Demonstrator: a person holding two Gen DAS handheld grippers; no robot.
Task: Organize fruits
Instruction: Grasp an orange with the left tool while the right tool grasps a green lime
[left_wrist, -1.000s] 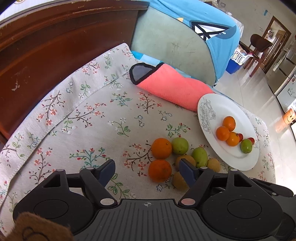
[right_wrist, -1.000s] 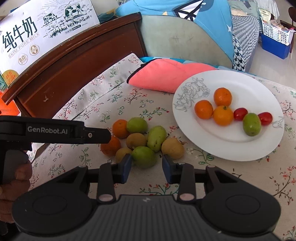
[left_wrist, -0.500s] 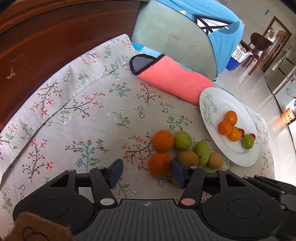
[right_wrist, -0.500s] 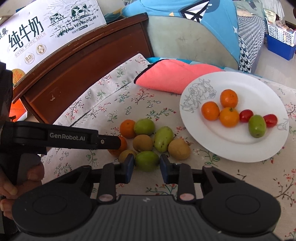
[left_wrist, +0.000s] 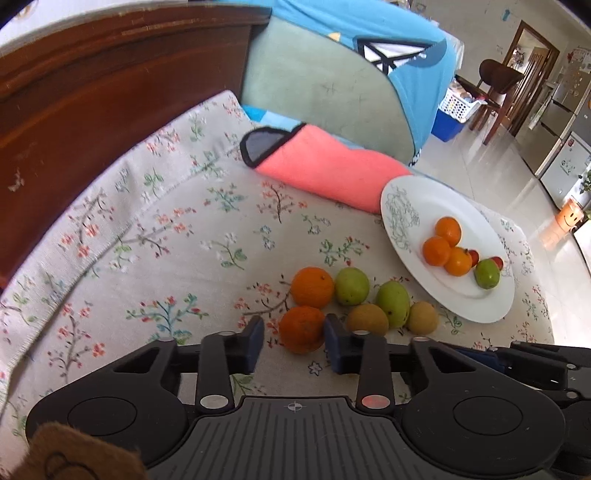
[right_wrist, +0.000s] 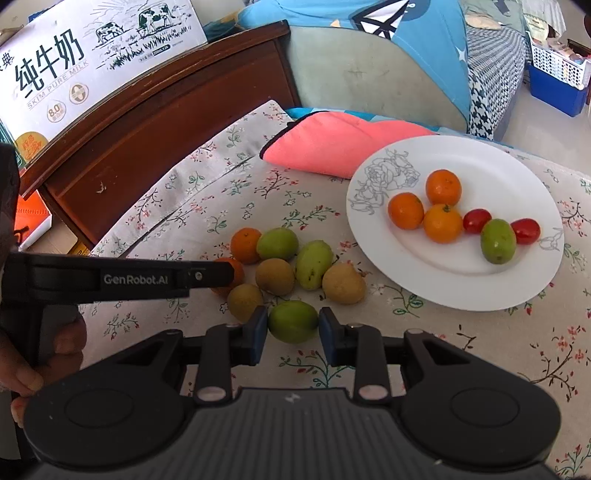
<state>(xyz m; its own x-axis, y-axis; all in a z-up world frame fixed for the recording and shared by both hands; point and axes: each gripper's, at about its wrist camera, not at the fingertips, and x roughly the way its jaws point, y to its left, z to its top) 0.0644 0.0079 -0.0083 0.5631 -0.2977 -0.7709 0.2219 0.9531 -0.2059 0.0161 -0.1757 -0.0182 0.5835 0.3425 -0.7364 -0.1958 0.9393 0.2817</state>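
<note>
A pile of loose fruit lies on the floral cloth (left_wrist: 184, 236). My left gripper (left_wrist: 293, 341) is open, its fingers on either side of the near orange (left_wrist: 302, 328); the right finger is close to it, the left stands apart. Behind it lie a second orange (left_wrist: 312, 287), two green fruits (left_wrist: 351, 285) and brownish fruits (left_wrist: 367, 320). My right gripper (right_wrist: 292, 334) has its pads against both sides of a green fruit (right_wrist: 293, 320) on the cloth. A white plate (right_wrist: 517, 177) holds three oranges (right_wrist: 442, 223), two red tomatoes and a green fruit (right_wrist: 497, 240).
A pink folded cloth (left_wrist: 325, 168) lies behind the fruit beside the plate. A dark wooden headboard (left_wrist: 92, 92) runs along the left. A blue and grey cushion (left_wrist: 332, 74) stands at the back. A milk carton box (right_wrist: 92, 55) sits behind the headboard.
My left gripper moved forward and narrowed around the near orange. My right gripper moved forward and closed onto the green fruit.
</note>
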